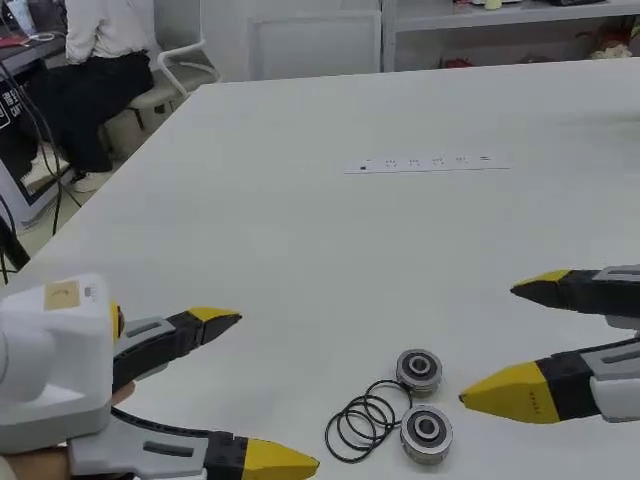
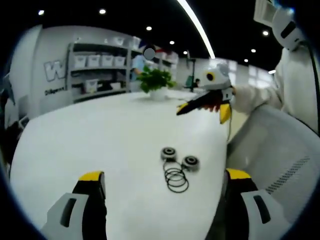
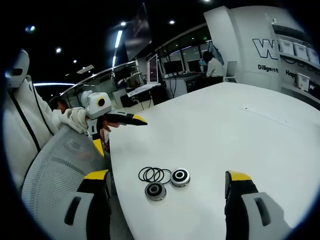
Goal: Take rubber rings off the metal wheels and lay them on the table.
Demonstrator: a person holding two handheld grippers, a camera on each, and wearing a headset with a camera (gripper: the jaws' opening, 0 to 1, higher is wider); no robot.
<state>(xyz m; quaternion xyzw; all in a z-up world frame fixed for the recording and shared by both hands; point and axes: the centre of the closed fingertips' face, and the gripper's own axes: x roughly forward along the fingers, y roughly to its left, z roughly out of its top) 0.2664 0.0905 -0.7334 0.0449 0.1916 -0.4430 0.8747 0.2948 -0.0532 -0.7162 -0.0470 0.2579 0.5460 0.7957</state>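
Observation:
Two small metal wheels [image 1: 418,368] [image 1: 426,433] lie flat on the white table [image 1: 330,250], close to its near edge. Several loose black rubber rings [image 1: 362,420] overlap in a pile just left of them. My left gripper [image 1: 258,390] hovers left of the rings, open and holding nothing. My right gripper [image 1: 495,342] hovers right of the wheels, also open with nothing in it. In the left gripper view the wheels [image 2: 168,153] [image 2: 190,162] and the rings [image 2: 176,179] lie ahead between the jaws. The right gripper view shows the wheels [image 3: 180,176] [image 3: 155,190] and the rings [image 3: 152,174] likewise.
A thin printed strip [image 1: 430,163] lies mid-table, farther back. A person [image 1: 100,60] sits at a desk beyond the table's far left corner. A potted plant [image 2: 156,80] stands at the table's far end. A mesh chair [image 3: 60,160] is by the near edge.

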